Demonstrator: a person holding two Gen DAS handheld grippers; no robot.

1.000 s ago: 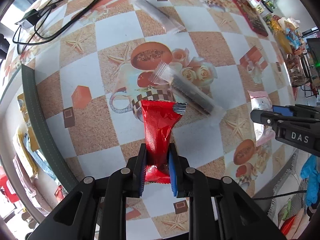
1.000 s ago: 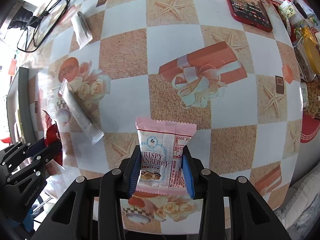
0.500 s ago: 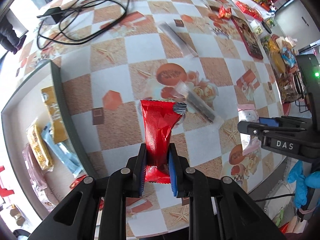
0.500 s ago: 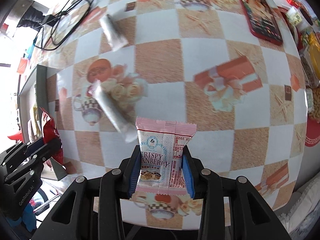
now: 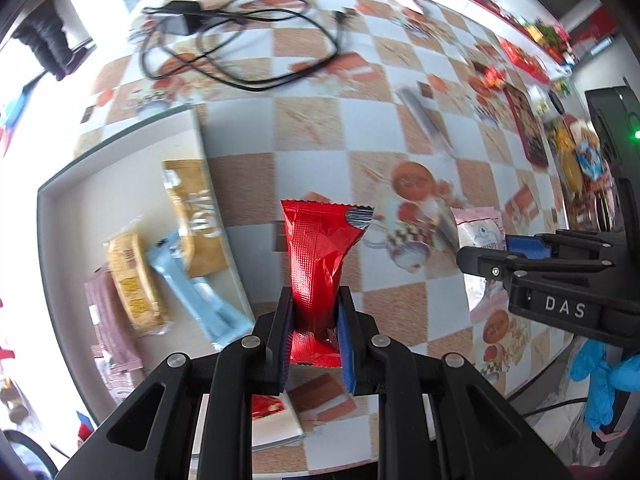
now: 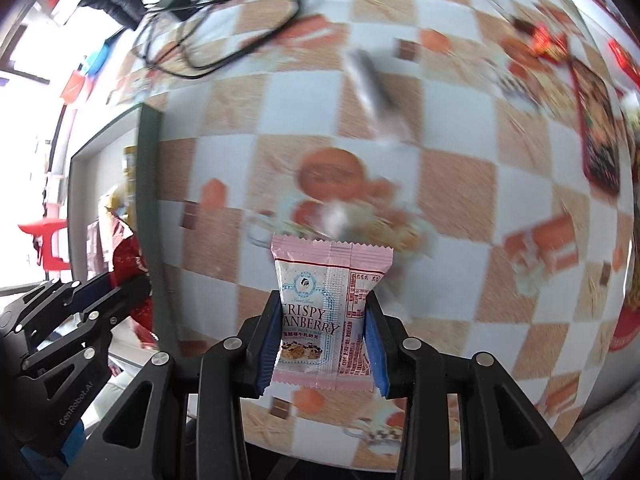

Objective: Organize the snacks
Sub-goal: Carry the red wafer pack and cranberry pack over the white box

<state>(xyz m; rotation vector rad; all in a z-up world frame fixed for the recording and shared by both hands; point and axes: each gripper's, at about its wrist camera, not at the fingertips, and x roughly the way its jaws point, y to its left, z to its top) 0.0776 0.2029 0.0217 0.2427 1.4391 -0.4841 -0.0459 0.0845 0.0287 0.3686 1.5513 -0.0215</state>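
A: State of both tools?

B: Left gripper [image 5: 314, 320] is nearly closed, pinching the crinkled red foil snack packet [image 5: 320, 256]. Right gripper [image 6: 320, 344] is clamped on the pink-and-white cranberry biscuit wrapper [image 6: 326, 304]. Both packets hang clear of the table.

A: Procedure?

B: Carry each over the white rectangular tray [image 5: 120, 160], at 9 o'clock in the left view; clear its dark rim, then release into bare floor.

A: Obstructions?

B: Gold, yellow and blue packets [image 5: 192, 216] occupy the tray. The black cable [image 5: 240, 40] lies at 12 o'clock, well apart.
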